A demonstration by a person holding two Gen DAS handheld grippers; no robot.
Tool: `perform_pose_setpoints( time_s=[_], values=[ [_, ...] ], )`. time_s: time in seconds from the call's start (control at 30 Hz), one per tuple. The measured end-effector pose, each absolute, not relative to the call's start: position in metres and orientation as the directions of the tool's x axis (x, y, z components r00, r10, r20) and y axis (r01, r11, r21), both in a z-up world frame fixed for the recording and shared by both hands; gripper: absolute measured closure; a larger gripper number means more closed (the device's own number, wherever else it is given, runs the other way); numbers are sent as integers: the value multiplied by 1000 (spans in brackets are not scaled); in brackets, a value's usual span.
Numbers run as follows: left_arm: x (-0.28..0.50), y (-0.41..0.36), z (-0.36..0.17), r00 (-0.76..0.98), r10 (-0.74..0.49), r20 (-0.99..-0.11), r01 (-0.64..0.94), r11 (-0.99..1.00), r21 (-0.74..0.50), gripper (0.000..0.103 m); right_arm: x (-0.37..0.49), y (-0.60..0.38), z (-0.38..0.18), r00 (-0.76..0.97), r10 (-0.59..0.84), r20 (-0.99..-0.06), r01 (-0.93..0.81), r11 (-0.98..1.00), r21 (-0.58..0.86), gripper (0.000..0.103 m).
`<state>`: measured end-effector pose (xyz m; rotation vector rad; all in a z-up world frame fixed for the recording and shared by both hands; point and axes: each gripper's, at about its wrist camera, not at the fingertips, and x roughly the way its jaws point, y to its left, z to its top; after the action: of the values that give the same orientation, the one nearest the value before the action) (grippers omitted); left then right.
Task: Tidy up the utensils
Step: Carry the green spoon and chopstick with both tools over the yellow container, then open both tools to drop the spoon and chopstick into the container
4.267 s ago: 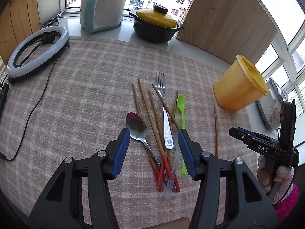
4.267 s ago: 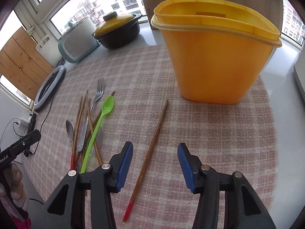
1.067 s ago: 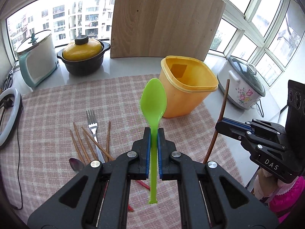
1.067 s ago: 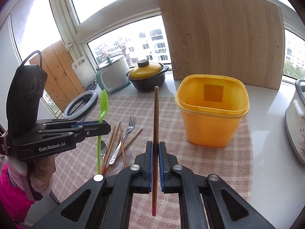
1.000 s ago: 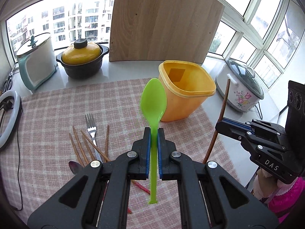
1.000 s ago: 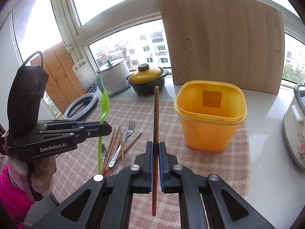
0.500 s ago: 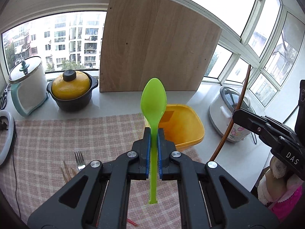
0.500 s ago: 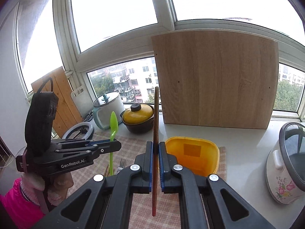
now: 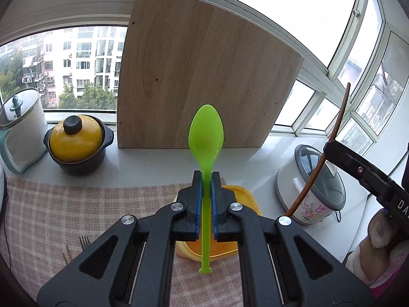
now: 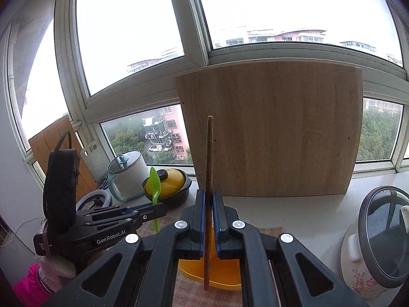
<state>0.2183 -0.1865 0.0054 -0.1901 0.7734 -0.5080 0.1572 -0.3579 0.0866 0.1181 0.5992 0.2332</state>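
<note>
1. Both grippers have risen since 0.5 s ago; we're now holding them above the yellow plastic square bin (image 9: 245,199).
2. We're pinching the bright green plastic spoon (image 9: 206,138) w/ left gripper (image 9: 205,199), jaws pressed on its handle, bowl up.
3. We're clamping the brown wooden chopstick (image 10: 209,168) upright in right gripper (image 10: 209,220).
4. We're seeing fork tines (image 9: 83,241) on the pink checked cloth (image 9: 76,204).
</note>
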Motion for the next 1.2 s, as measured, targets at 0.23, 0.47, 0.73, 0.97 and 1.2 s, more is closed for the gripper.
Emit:
perform_pose_setpoints(
  time_s=[0.23,0.47,0.73,0.97,1.2],
  values=[
    [240,-205,-3,628,-473,-618,339,881,-329,99,183,-370,69,800,205,-564,-136,977,162,100],
    [251,-216,-25,607,-454,-652,331,890,-312,99,207,-376,33,754,192,-628,-107,980,171,100],
    [251,-219,-46,570,-452,-686,333,891,-310,99,218,-383,5,706,191,-682,-83,979,188,100],
    [246,-219,-57,532,-456,-714,340,887,-312,99,216,-388,-13,673,194,-714,-65,977,205,100],
    [240,-219,-61,504,-460,-731,356,882,-310,99,212,-386,-26,641,197,-741,-65,977,204,100]
  ],
)
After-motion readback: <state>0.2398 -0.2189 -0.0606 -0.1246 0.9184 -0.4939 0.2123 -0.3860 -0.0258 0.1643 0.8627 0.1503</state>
